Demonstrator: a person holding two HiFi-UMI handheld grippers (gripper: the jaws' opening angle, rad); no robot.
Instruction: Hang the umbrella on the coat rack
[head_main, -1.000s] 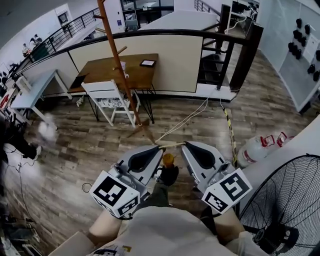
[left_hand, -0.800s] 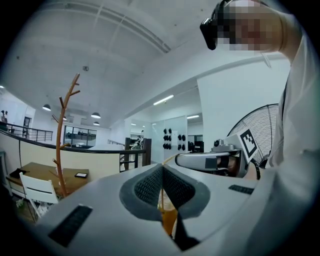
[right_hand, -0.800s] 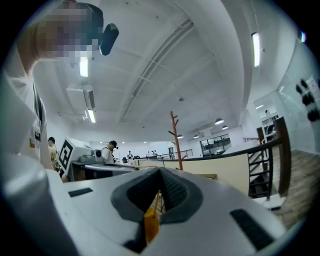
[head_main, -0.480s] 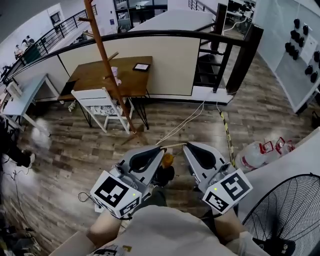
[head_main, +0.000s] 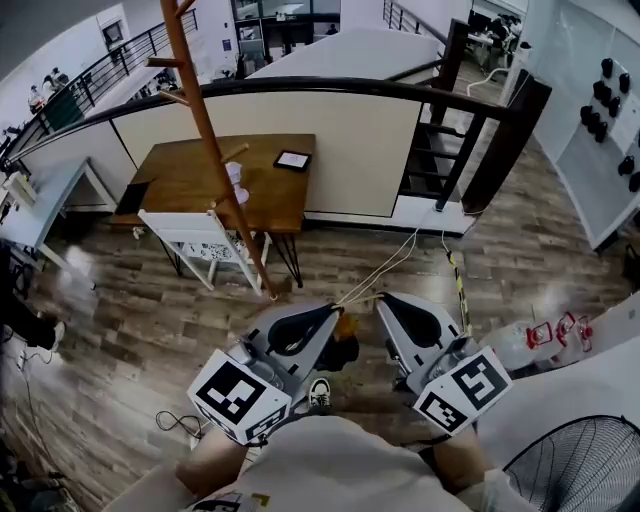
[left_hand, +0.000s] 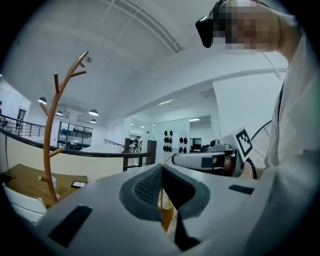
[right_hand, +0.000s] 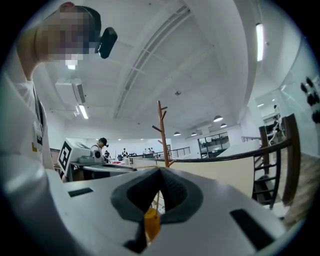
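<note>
The left gripper (head_main: 326, 312) and the right gripper (head_main: 386, 300) are held side by side in front of the person, tips close together. In each gripper view the jaws are pressed together on a thin pale cord loop (right_hand: 158, 198). In the head view the loop runs between the two tips. The umbrella (head_main: 342, 350) hangs from it between the grippers, a dark folded bundle with its orange handle (head_main: 345, 324) on top. The same orange piece shows just under the jaws in the left gripper view (left_hand: 168, 215).

The wooden coat rack (head_main: 215, 150) stands ahead and to the left, in front of a wooden desk (head_main: 200, 170) and a white chair (head_main: 203, 232). Its foot is on the floor just beyond the left gripper's tip.

Compared with a second ago, the person has come closer to the rack. Then its foot sat well above the grippers in the head view, with bare floor between, and now it is nearly level with the left tip. The standing fan (head_main: 575, 468) filled the lower right corner then and now shows only at the bottom edge. A black and white shoe (head_main: 319, 392) now shows between the marker cubes, where a dark trouser leg showed before. The grippers' hold on the loop is the same in all three head views.
</note>
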